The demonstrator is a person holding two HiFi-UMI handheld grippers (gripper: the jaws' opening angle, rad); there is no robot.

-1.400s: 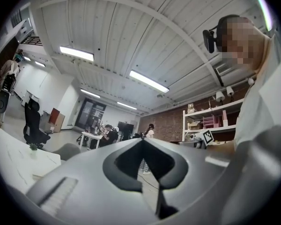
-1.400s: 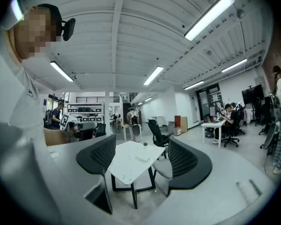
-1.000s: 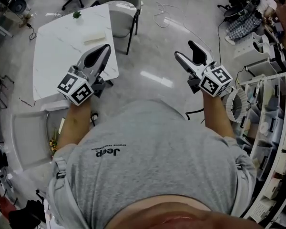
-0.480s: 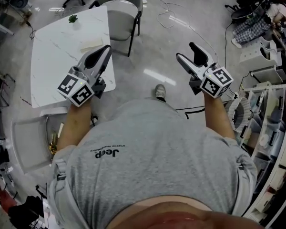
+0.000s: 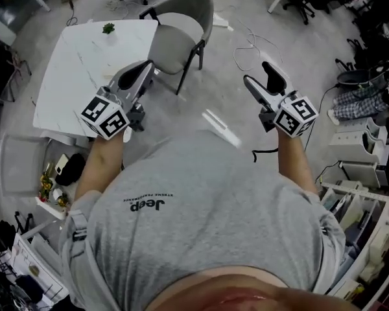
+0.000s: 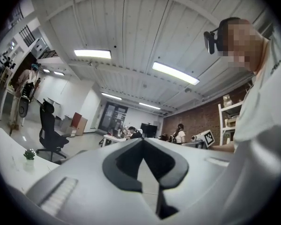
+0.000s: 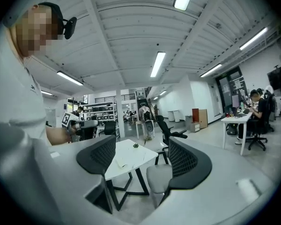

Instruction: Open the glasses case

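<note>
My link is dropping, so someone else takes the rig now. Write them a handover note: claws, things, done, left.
Left claw: shut, empty, in the air.
Right claw: open, empty, in the air.
The person stands short of the white table, with a small plant near its far edge and a grey chair beside it.
Glasses case: not made out in any view; possibly hidden behind the left claw.
Done: nothing yet.
Left: reach the table, find the case, open it.
</note>
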